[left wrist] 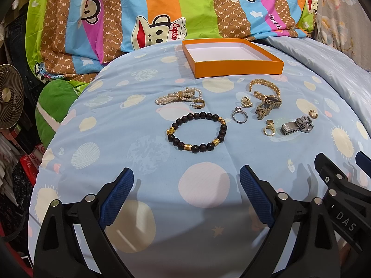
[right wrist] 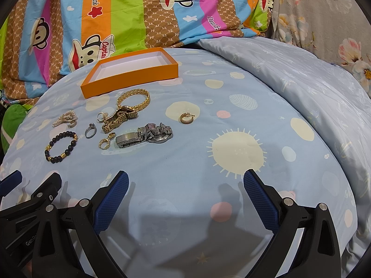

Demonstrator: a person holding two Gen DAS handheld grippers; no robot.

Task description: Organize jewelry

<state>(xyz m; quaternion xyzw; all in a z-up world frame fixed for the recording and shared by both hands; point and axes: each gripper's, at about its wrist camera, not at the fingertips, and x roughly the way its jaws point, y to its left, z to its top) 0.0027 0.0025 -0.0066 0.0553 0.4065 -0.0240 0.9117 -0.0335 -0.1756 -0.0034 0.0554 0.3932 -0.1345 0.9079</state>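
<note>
Both grippers hang low over the near edge of the bed, side by side, nothing in either one. The left gripper (left wrist: 186, 176) has its blue-padded jaws spread wide above the pale blue planet-print bedsheet (left wrist: 204, 162); the right gripper (right wrist: 185, 180) stands just the same, jaws wide and clear of the cloth.

Out ahead lies the jewelry, all loose on the sheet. Toward the far edge of the bed sits the orange box (left wrist: 231, 56), shallow, white inside, its floor bare. Just in front of it, on the right, a gold chain bracelet (left wrist: 263, 85) curls, touching a gold wristwatch (left wrist: 266, 104) that lies folded on itself. To the left of those, a bundle of pearl strands (left wrist: 178, 96) with a gold hoop earring (left wrist: 199, 103) tucked against it.

Nearer the grippers, the dark beaded bracelet (left wrist: 197, 132) with gold charms lies flat in an open ring, the closest piece to the left gripper. Beside it on the right, a silver ring (left wrist: 240, 115) with a stone, and a gold ring (left wrist: 245, 102) just beyond that. Further right, a small gold ring (left wrist: 269, 128) next to a silver watch (left wrist: 296, 125) bunched up on its band. A second gold hoop earring (right wrist: 186, 118) lies apart, to the right of the watch.

Behind it all, a striped cartoon-monkey quilt (left wrist: 139, 11) is heaped at the far edge. A small fan (left wrist: 10, 99) stands off the left side.
</note>
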